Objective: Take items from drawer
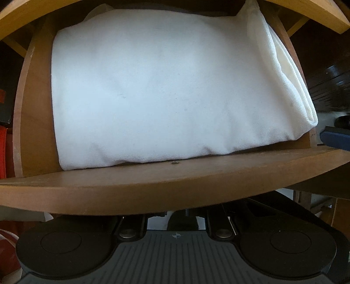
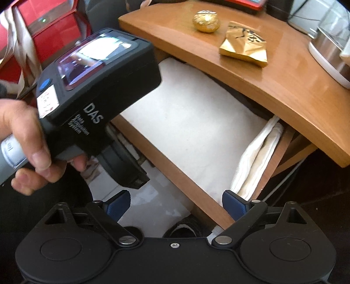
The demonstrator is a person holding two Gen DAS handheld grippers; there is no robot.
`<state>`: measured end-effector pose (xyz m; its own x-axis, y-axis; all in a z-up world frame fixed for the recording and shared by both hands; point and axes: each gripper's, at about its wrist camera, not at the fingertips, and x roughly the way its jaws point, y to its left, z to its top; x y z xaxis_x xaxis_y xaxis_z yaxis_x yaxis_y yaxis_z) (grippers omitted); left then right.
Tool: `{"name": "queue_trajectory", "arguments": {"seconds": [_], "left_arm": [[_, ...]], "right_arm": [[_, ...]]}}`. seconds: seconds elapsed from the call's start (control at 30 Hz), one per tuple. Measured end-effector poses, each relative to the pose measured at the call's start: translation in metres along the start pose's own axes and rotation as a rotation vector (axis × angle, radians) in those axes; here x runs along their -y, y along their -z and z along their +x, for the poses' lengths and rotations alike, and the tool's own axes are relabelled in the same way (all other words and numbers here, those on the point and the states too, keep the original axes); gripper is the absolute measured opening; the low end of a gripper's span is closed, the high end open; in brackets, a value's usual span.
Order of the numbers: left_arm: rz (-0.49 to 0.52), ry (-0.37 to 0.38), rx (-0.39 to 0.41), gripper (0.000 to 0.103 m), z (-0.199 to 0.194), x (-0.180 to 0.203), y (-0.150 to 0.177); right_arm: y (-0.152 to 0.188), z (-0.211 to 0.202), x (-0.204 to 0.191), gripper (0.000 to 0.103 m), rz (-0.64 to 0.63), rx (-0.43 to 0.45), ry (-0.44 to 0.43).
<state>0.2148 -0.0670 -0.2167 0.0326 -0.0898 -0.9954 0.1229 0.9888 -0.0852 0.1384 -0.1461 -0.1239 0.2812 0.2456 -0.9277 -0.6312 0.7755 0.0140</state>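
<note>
Nearest the right wrist camera, the right gripper (image 2: 176, 206) stands with its blue fingers (image 2: 119, 204) spread wide and nothing between them; it hangs over the front edge of the open drawer (image 2: 175, 168), one finger out over the pale floor, the other above the drawer's right corner.

Just beyond, on the left, a hand (image 2: 28, 144) grips the handle of the left gripper (image 2: 135, 172), whose black body angles down in front of the drawer. Its fingertips are hidden below the drawer front in both views; by the reading its jaws are closed, and what, if anything, they pinch cannot be told.

Inside the drawer lies a folded white cloth (image 1: 161, 87), filling nearly the whole floor of it, its layered edges bunched against the right wall. From the left wrist camera the cloth looks flat and smooth, with a strip of bare wood showing along its left side.

Farther back, the desk top (image 2: 273, 87) overhangs the drawer. On it sit a gold foil ball (image 2: 206, 21) and, just beside it, a crumpled gold packet (image 2: 245, 43).
</note>
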Motion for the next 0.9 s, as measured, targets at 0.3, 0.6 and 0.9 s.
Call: {"name": "queue_trajectory", "arguments": {"seconds": [0.3,0.6,0.9], "left_arm": [[0.019,0.020,0.054,0.021,-0.026,-0.012,0.016],[-0.020,0.048,0.134,0.029,-0.089,-0.041,0.032],[-0.073,0.112,0.230,0.035,-0.149,-0.067,0.020]], "right_arm": [[0.010,-0.019,-0.003,0.089,0.070,0.039,-0.002],[0.005,-0.043,0.021,0.089,0.104,0.104,0.030],[-0.040,-0.062,0.039,0.089,0.226,0.258,0.123]]}}
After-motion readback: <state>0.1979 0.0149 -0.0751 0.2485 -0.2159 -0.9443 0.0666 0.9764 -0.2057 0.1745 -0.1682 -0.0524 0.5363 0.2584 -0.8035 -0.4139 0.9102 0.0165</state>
